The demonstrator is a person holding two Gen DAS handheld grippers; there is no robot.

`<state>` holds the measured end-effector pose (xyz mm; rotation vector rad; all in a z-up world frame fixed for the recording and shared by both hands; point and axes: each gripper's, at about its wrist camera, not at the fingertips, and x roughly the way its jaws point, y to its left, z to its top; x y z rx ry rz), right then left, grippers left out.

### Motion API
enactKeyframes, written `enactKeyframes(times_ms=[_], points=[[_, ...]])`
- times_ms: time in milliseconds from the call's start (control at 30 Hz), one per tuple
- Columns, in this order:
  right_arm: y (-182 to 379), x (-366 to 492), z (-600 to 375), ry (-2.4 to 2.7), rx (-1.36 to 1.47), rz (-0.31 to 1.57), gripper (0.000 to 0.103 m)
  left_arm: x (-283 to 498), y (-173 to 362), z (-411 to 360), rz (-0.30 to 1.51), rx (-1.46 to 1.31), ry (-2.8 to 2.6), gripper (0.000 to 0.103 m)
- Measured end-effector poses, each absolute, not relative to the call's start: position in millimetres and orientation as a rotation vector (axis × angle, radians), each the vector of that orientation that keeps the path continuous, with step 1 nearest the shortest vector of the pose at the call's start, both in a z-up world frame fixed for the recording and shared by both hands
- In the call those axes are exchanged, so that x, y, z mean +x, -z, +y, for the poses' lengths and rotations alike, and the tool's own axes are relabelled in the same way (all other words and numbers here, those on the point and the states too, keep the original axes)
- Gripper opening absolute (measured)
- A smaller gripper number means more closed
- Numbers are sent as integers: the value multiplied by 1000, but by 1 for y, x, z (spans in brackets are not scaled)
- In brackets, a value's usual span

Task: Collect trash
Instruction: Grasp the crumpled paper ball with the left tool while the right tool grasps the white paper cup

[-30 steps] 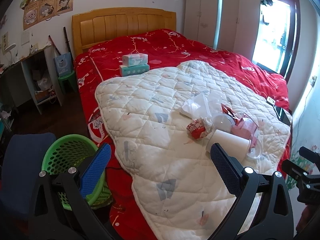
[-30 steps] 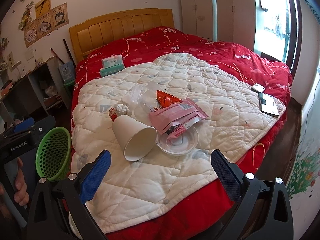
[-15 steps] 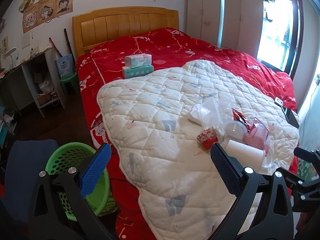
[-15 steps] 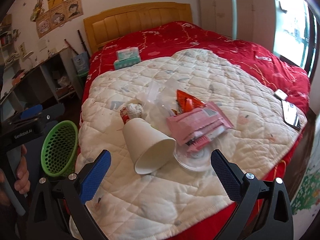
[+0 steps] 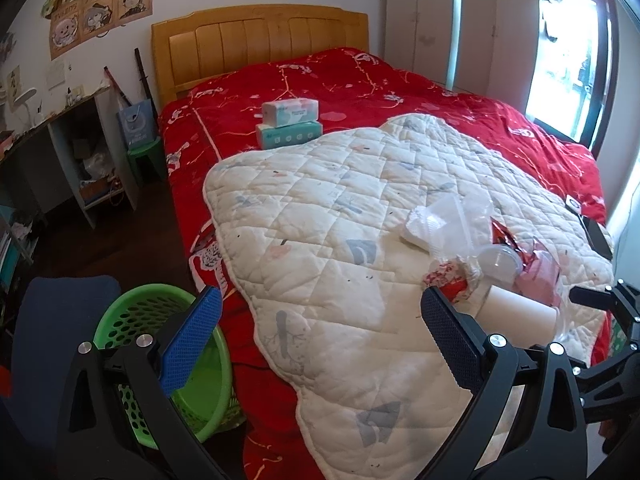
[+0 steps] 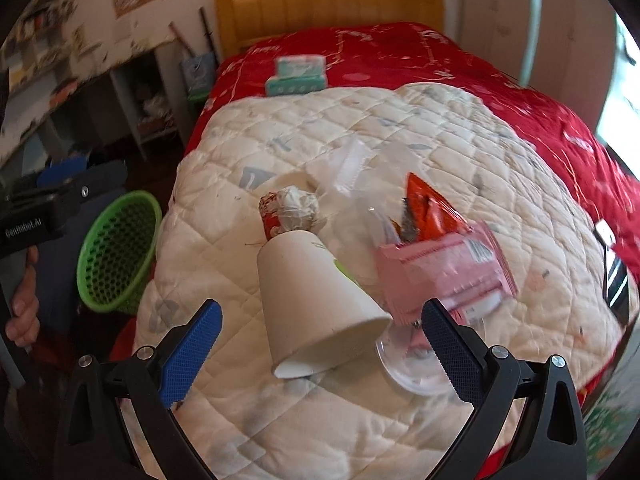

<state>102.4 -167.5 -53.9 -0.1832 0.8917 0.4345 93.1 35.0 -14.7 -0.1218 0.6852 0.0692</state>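
Green basket (image 5: 160, 344) on dark floor, 9 o'clock of bed. White quilt (image 5: 340, 240) over red cover. My L tongs (image 5: 320, 340) wide open, empty. R tongs (image 6: 320, 352) wide open, empty, paper cup (image 6: 316, 304) lying on side betw tips, untouched. Wrappers (image 6: 440, 268) at cup's 2 o'clock, blurred, print unreadable. "GenRobot.AI" on L handle.

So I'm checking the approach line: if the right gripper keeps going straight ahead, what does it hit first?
Most likely the paper cup lying on its side on the quilt, between the open right gripper fingers. Depth is hard to judge.
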Motion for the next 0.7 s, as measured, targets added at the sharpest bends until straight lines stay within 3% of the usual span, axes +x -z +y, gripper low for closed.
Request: enactKeyframes(times_ms=[300, 400, 700], points=[[78, 119, -143, -456, -376, 948, 95, 103, 21, 35, 698, -88, -58, 98], [84, 121, -140, -440, -416, 958, 79, 107, 23, 32, 697, -78, -34, 98], [76, 109, -151, -429, -360, 941, 74, 118, 31, 7, 731, -57, 88, 96]])
